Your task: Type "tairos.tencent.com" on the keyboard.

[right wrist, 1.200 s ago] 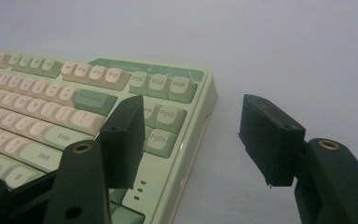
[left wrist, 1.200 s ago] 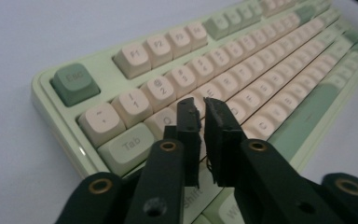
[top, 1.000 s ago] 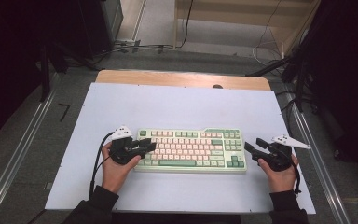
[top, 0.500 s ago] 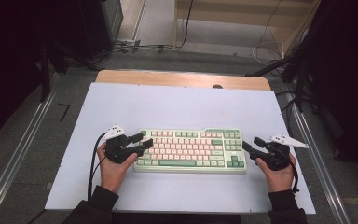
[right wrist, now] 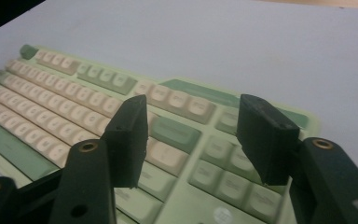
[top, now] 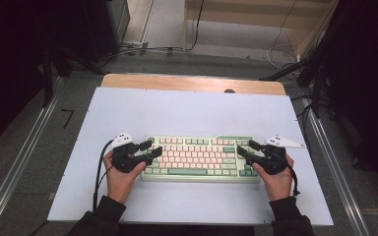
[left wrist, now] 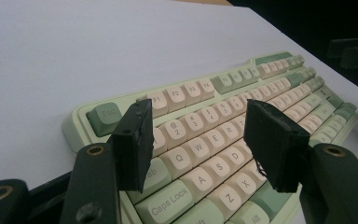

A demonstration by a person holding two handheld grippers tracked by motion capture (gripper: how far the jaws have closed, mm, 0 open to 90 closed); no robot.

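Left gripper (top: 148, 149) and right gripper (top: 243, 149) sit at opposite ends of the keyboard (top: 199, 157), jaws apart and empty. White table (top: 187, 110) lies bare beyond. Both have closed in on the ends since earlier — keyboard unmoved, mid-table, green frame, pink and green keys.

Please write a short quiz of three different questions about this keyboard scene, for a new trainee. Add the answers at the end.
1. True or false: the left gripper has its fingers closed on a keycap of the keyboard.
2. At which end of the keyboard is the right gripper? A) the Esc end B) the end opposite Esc C) the far edge, at the middle
3. Fill in: the keyboard lies on a ______ mat that covers most of the table.

Key
1. False: the fingers are apart, over the Tab and Caps Lock corner.
2. B
3. white
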